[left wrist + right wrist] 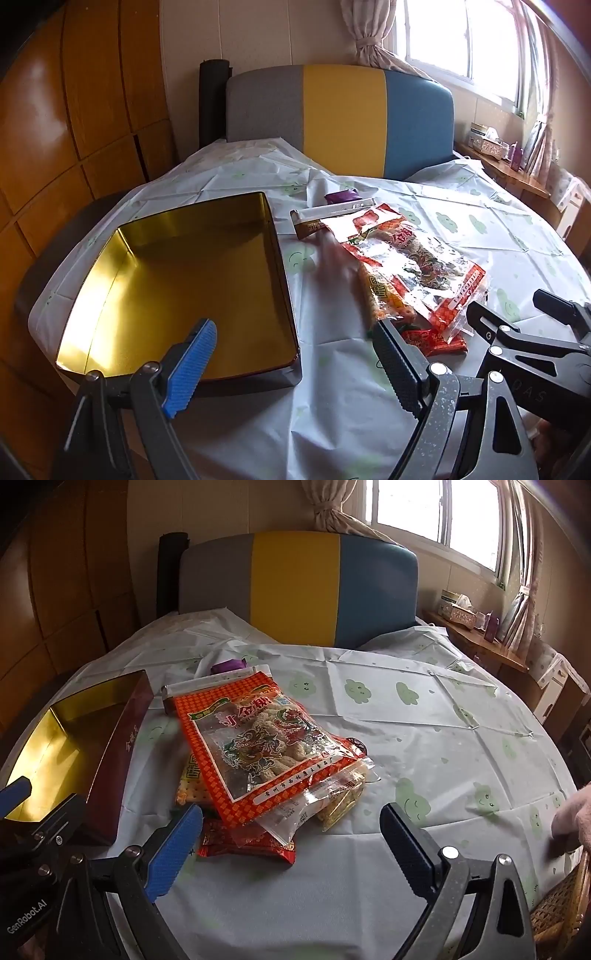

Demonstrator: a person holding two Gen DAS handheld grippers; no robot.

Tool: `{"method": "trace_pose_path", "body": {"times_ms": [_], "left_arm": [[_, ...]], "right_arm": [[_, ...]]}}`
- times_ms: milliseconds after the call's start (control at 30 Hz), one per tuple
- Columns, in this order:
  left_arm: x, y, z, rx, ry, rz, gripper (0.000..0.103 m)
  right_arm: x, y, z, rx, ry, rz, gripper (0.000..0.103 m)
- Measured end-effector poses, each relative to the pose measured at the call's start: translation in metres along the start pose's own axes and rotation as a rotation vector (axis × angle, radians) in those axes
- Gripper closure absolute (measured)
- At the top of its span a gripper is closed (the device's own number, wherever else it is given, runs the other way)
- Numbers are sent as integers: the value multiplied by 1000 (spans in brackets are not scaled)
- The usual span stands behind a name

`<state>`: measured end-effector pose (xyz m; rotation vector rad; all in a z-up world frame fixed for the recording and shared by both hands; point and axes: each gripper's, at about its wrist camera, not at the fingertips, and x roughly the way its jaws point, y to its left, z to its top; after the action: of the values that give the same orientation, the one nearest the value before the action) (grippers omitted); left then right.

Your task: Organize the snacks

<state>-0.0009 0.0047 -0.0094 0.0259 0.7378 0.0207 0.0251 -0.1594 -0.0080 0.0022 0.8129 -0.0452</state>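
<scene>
A pile of snack packs lies in the middle of the table, topped by a large red-and-clear bag (pixel 258 746) (pixel 406 266). Under it are a small red pack (pixel 251 845), a yellow pack (pixel 340 805) and an orange cracker pack (pixel 188 779). Behind the pile lie a long brown-and-white pack (pixel 332 218) and a purple item (pixel 229 664). An empty gold-lined tin (pixel 177 288) (pixel 74 738) stands left of the pile. My left gripper (pixel 295 354) hangs open over the tin's near right corner. My right gripper (pixel 291 816) is open just short of the pile, holding nothing.
The round table wears a white cloth (pixel 406 738) printed with green clouds. A chair with a grey, yellow and blue back (pixel 295 583) stands at the far side. A person's hand (pixel 572 819) and a wicker chair (pixel 554 904) are at the right edge. Wooden panels run along the left.
</scene>
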Motion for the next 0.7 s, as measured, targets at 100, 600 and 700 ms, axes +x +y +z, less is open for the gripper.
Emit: {"method": "trace_pose_path", "body": {"times_ms": [100,600,700], "left_arm": [[1,0,0,1,1,0,16],[0,0,0,8,4,-1,16],[0,1,0,10,5,0,16]], "right_arm": [[-1,0,0,2,-5,-1,4],[-4,-3,2,7,-14,2,4],[-4,-3,3,6,-18,1,4]]}}
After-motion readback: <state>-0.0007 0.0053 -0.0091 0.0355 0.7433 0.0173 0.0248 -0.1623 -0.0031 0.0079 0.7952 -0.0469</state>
